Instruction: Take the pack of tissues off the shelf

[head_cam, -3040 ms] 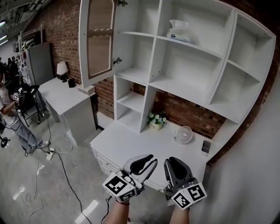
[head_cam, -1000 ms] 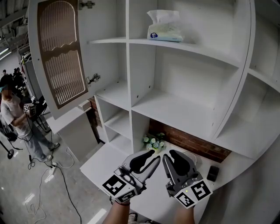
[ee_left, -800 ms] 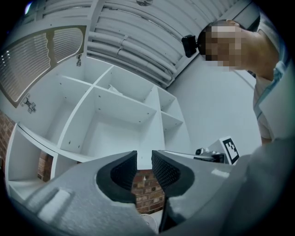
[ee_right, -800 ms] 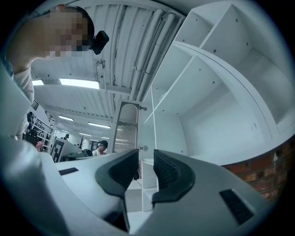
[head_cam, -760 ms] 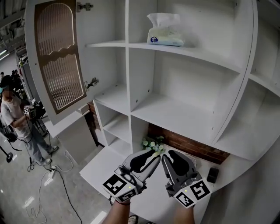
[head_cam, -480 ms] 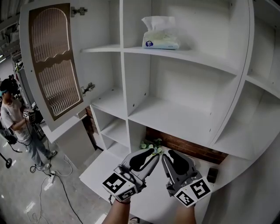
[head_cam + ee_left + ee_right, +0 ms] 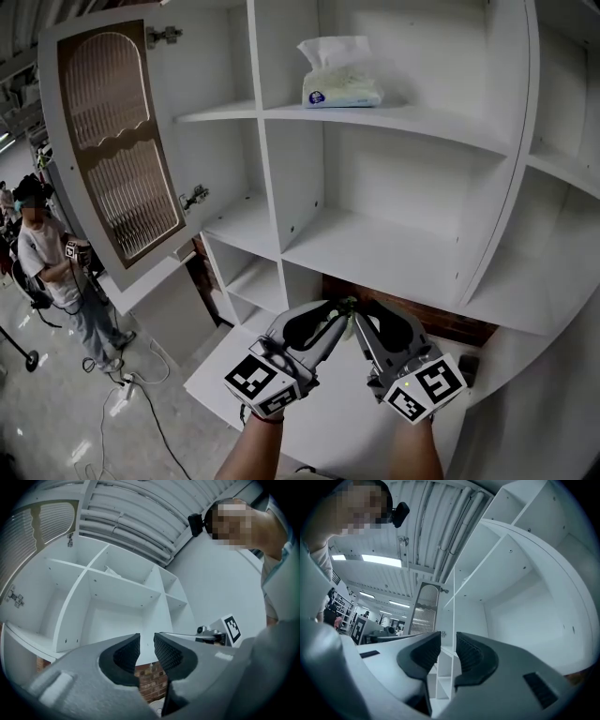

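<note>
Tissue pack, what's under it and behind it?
The tissue pack sits on a white shelf, beside the upright divider. Behind it is the white back wall; the part right behind the pack is covered.

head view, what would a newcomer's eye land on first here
The pack of tissues stands out, sitting alone on an upper shelf of the big white shelf unit. Low in the middle, the left hand-held gripper and the right hand-held gripper point up side by side, jaws slightly apart and nothing in them. At left, the cabinet door hangs wide open.
</note>
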The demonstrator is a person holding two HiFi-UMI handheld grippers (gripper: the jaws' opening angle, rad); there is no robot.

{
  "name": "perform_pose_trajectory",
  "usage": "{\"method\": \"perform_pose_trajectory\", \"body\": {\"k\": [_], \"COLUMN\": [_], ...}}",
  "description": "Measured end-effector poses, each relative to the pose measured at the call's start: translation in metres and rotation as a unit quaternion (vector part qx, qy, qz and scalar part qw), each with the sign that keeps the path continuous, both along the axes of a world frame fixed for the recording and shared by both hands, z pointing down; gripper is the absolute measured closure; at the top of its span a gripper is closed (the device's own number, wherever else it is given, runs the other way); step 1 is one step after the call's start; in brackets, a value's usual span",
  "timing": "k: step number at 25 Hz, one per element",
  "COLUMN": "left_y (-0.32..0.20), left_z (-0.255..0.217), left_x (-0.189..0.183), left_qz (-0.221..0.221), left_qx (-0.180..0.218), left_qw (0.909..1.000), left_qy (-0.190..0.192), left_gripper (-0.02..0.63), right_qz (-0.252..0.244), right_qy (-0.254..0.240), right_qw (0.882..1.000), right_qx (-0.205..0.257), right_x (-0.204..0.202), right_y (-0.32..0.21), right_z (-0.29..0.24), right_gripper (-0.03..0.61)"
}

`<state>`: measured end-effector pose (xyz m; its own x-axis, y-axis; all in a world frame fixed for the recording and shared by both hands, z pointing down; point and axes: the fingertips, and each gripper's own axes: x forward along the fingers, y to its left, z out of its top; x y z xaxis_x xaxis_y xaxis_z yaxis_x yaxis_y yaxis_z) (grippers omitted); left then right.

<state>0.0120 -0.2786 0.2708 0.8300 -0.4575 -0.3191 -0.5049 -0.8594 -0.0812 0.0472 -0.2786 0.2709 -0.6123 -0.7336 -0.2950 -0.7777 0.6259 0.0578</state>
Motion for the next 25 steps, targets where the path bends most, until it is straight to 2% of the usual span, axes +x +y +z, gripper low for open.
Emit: {"method": "perform_pose_trajectory", "body": {"k": [16,25], "left_y": [-0.02,-0.035], "left_z": [-0.051,-0.086], "left_x": [-0.004,-0.009], "left_qz": [-0.014,-0.038], "left_qx": [0.042,0.078], "left_qw": [0.9984,0.9949], "left_qy": [-0.036,-0.051], "left_gripper": [0.517,0.517], "right_qz": [0.007,0.015], "right_qy": [0.024,0.041], "right_qw": [0.999,0.998], "right_qx": [0.023,0.038], "right_x": [-0.002,-0.004], "right_y": [-0.03,-0.039], "right_z": [-0.051,-0.073], "right_gripper": [0.479,0.471]}}
